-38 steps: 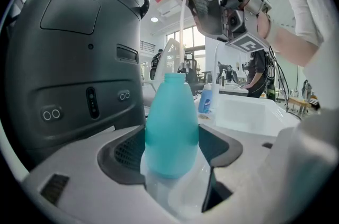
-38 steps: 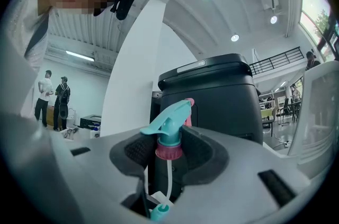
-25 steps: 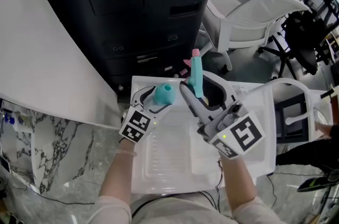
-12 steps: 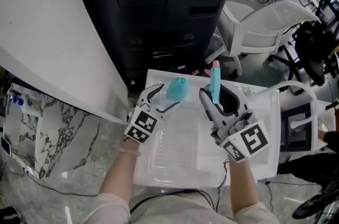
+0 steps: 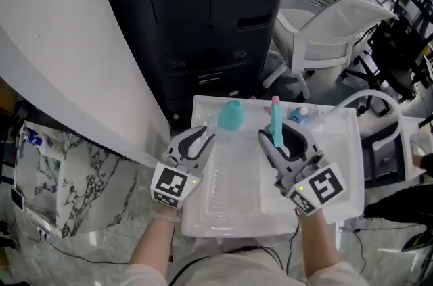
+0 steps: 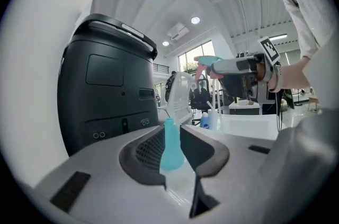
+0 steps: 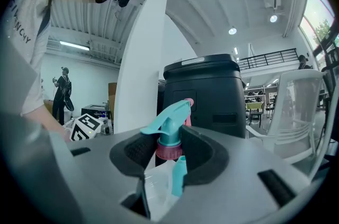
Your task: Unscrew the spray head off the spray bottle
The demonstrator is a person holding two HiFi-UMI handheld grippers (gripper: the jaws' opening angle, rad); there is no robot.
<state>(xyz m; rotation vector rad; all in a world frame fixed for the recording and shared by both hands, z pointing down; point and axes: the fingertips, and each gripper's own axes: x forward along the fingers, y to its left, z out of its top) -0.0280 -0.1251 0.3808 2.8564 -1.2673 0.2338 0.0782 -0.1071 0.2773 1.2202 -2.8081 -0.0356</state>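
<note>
The teal spray bottle stands upright and headless on the white tray. In the left gripper view the bottle shows beyond the jaw tips. My left gripper sits a little nearer me than the bottle, apart from it. Its jaws have just been closing and a narrow gap is left, with nothing between the pads. My right gripper is shut on the teal spray head, held to the right of the bottle. The pads grip the spray head at its pink collar, nozzle pointing away.
A large black machine stands right behind the tray. A white chair is at the back right, a white curved panel at the left. A small blue-topped bottle stands at the tray's far edge.
The left gripper has drawn back toward me off the bottle, which stays standing on the tray, and its jaws have narrowed. The right gripper keeps the spray head and has shifted slightly.
</note>
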